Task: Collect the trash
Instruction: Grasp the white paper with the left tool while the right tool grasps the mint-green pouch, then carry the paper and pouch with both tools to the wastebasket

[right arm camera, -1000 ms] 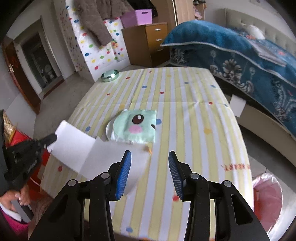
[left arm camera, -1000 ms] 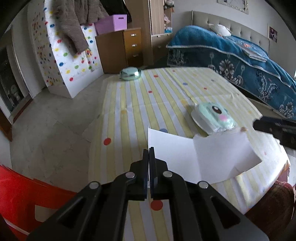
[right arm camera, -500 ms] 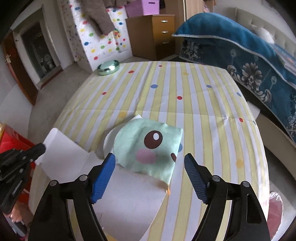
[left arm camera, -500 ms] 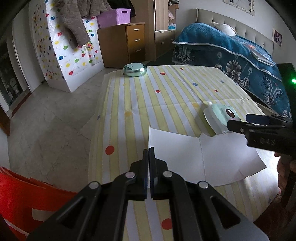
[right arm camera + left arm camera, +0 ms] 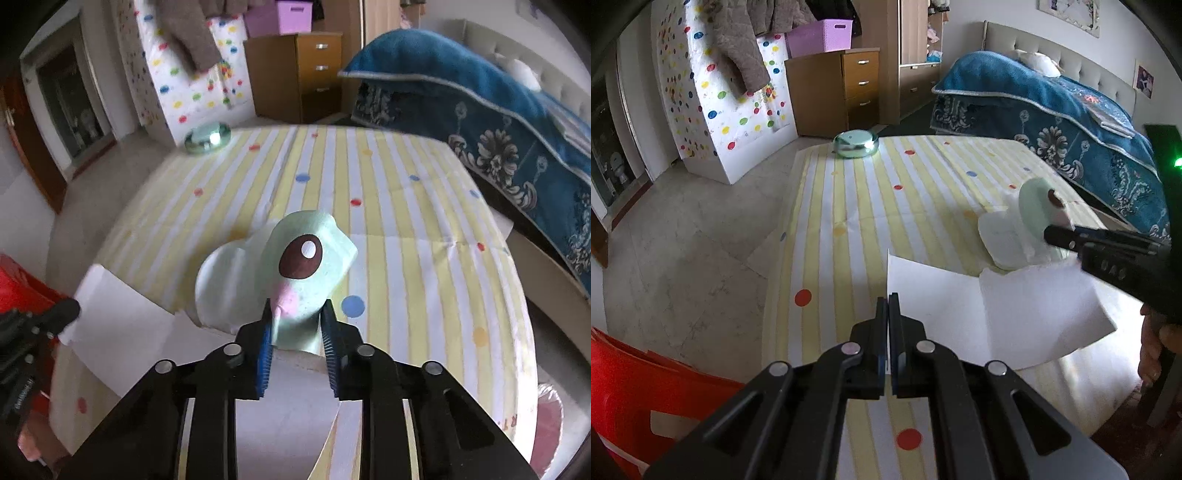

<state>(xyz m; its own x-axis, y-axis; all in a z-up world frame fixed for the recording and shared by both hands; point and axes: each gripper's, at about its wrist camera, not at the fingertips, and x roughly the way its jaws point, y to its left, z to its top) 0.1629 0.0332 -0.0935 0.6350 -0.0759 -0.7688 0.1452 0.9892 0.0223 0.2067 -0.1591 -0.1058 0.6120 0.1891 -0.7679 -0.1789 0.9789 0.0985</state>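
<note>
The green napkin point(image 5: 306, 266) is pinched by the right gripper point(image 5: 297, 325), its lower edge hidden, while the white paper point(image 5: 960, 310) is clamped by the left gripper point(image 5: 888, 306).

The left gripper point(image 5: 888, 306) is matte black plastic: two flat, narrow fingers point(image 5: 881, 332) on angular link arms, each arm carrying two round silver pivot pins, with triangular cut-outs further back. Blue shows on the fingers' inner faces.

The right gripper point(image 5: 297, 325) has the same black linkage and silver pins; its fingers point(image 5: 264, 354) are lined with ribbed bright-blue pads. From the left wrist view its side bears pale embossed lettering, too blurred to read, a small silver screw near the tip, and a green light glows on the black body behind it.

Bare skin of the right hand point(image 5: 1152, 354) shows below that body.
</note>
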